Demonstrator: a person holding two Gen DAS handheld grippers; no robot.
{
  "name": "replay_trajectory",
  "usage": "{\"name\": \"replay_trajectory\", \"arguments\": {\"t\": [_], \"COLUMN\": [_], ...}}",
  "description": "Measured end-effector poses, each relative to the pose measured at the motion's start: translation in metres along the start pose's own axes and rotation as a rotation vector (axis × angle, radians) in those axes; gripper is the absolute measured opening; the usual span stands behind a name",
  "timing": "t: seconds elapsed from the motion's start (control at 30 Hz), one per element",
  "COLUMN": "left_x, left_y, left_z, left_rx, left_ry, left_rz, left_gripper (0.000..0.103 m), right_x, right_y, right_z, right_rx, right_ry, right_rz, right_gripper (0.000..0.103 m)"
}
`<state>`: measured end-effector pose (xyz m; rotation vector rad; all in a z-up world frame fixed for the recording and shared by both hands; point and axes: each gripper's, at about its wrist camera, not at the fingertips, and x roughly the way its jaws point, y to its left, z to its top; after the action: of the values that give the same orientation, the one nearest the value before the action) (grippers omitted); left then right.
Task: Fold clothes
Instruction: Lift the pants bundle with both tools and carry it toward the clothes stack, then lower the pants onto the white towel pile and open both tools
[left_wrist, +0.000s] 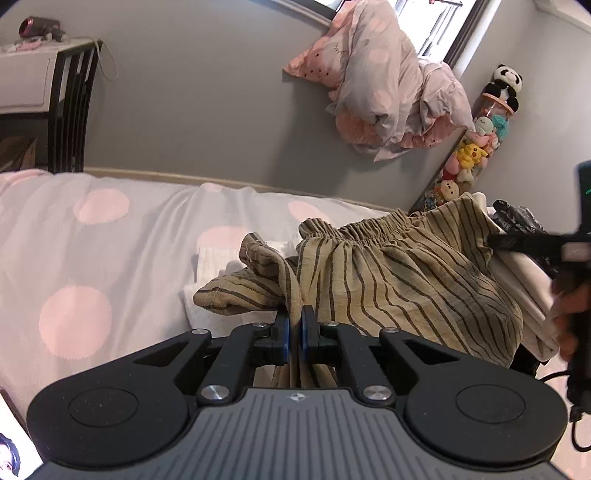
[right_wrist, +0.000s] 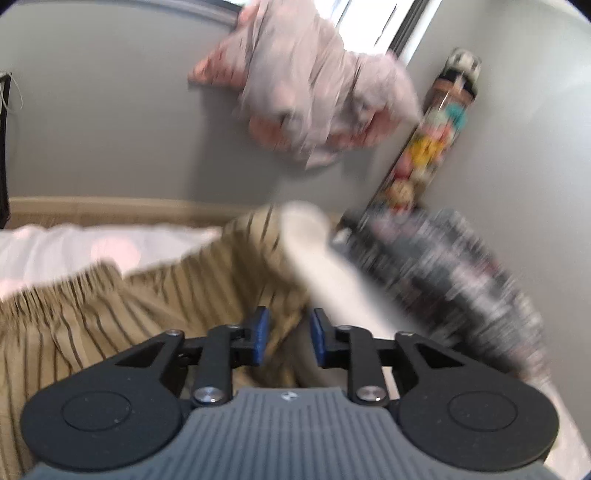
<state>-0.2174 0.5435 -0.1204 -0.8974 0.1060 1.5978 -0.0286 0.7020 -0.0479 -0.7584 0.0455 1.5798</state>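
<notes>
On the bed (left_wrist: 74, 236), left gripper (left_wrist: 295, 325) pinches striped trousers (left_wrist: 406, 273).

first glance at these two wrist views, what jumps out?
The tan striped garment, heaped mid-frame on the polka-dot bedspread, with the left gripper pinching a fold of it. The right gripper stands open over the same cloth. Behind, a pink quilt piled under the window.
</notes>
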Motion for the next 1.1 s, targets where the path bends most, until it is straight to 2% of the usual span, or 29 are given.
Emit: {"name": "replay_trajectory", "arguments": {"t": [0.03, 0.1, 0.13, 0.23, 0.33, 0.4, 0.53, 0.63, 0.73, 0.83, 0.97, 1.1], "left_x": [-0.002, -0.005, -0.005, -0.001, 0.004, 0.007, 0.011, 0.012, 0.012, 0.008, 0.004, -0.006], "left_y": [0.001, 0.001, 0.001, 0.004, 0.007, 0.008, 0.01, 0.011, 0.013, 0.013, 0.017, 0.024], "left_z": [0.0, 0.001, 0.0, 0.0, 0.0, -0.001, -0.002, -0.002, -0.001, 0.0, 0.003, 0.002], "left_rx": [-0.007, -0.007, -0.004, -0.011, -0.018, -0.02, -0.024, -0.024, -0.032, -0.032, -0.038, -0.063], "left_ry": [0.001, -0.004, -0.003, 0.016, 0.033, 0.041, 0.052, 0.052, 0.058, 0.049, 0.048, 0.044], "left_rz": [-0.005, -0.009, -0.008, -0.005, -0.002, 0.002, 0.0, -0.003, -0.001, -0.005, -0.018, -0.025], "left_gripper": [0.007, 0.007, 0.007, 0.007, 0.007, 0.007, 0.007, 0.007, 0.007, 0.008, 0.01, 0.019], "right_x": [-0.007, -0.013, -0.01, 0.015, 0.054, 0.074, 0.107, 0.122, 0.112, 0.087, 0.039, -0.005], "right_y": [-0.001, 0.002, 0.006, 0.019, 0.024, 0.024, 0.028, 0.032, 0.033, 0.029, 0.011, -0.014], "right_z": [0.004, 0.013, 0.016, 0.021, 0.016, 0.01, 0.001, -0.006, -0.004, 0.008, 0.016, 0.0], "right_rx": [0.001, -0.004, -0.016, -0.046, -0.04, -0.004, 0.021, 0.031, 0.015, -0.035, -0.02, 0.037], "right_ry": [-0.036, -0.08, -0.082, -0.053, 0.012, 0.065, 0.187, 0.262, 0.234, 0.149, 0.083, 0.061], "right_rz": [0.016, 0.074, 0.106, 0.138, 0.096, 0.114, 0.204, 0.189, 0.161, 0.12, 0.135, 0.143], "right_gripper": [0.029, 0.021, 0.011, 0.011, 0.01, 0.011, 0.012, 0.012, 0.012, 0.012, 0.018, 0.019]}}
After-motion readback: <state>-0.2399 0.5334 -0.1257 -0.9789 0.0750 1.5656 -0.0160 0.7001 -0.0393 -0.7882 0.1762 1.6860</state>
